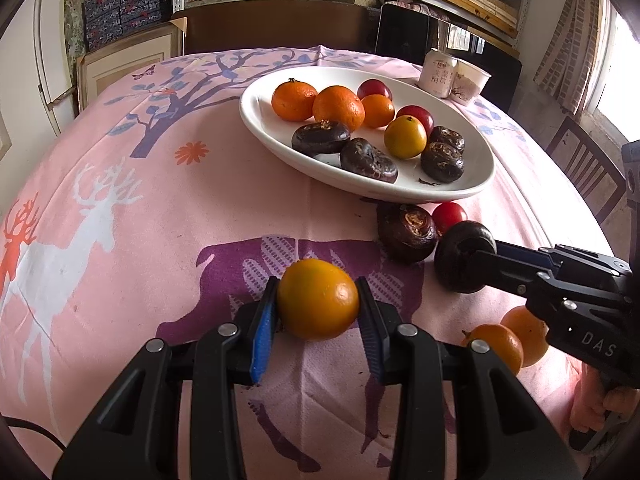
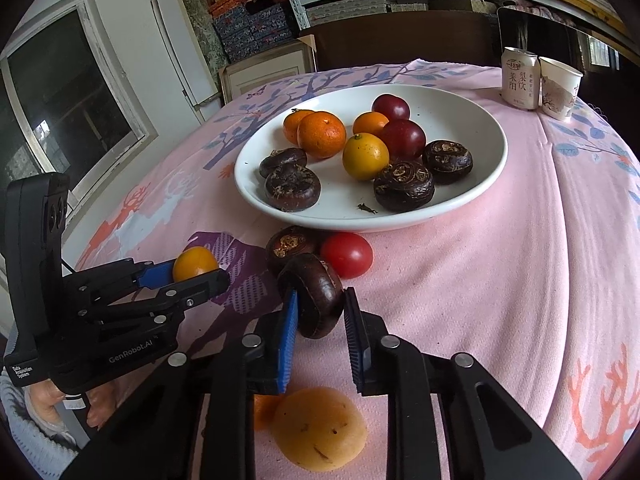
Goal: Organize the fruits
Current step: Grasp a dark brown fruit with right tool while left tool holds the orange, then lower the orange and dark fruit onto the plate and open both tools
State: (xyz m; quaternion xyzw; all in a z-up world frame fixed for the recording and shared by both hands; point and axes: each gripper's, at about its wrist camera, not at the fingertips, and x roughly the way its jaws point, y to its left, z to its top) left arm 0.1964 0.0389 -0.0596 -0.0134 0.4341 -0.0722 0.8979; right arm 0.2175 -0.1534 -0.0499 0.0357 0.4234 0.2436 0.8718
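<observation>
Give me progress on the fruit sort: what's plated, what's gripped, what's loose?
Done: the white plate already holds several oranges, red fruits and water chestnuts. In hand: the left claw is shut on a yellow-orange citrus; the right claw is shut on a dark water chestnut. Left on the cloth: another water chestnut, a red tomato and two oranges nearest the person.

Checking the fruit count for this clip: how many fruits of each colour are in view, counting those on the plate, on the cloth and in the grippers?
Orange or yellow citrus: 7
Dark brown water chestnuts: 6
Red fruits: 3
Total: 16
</observation>
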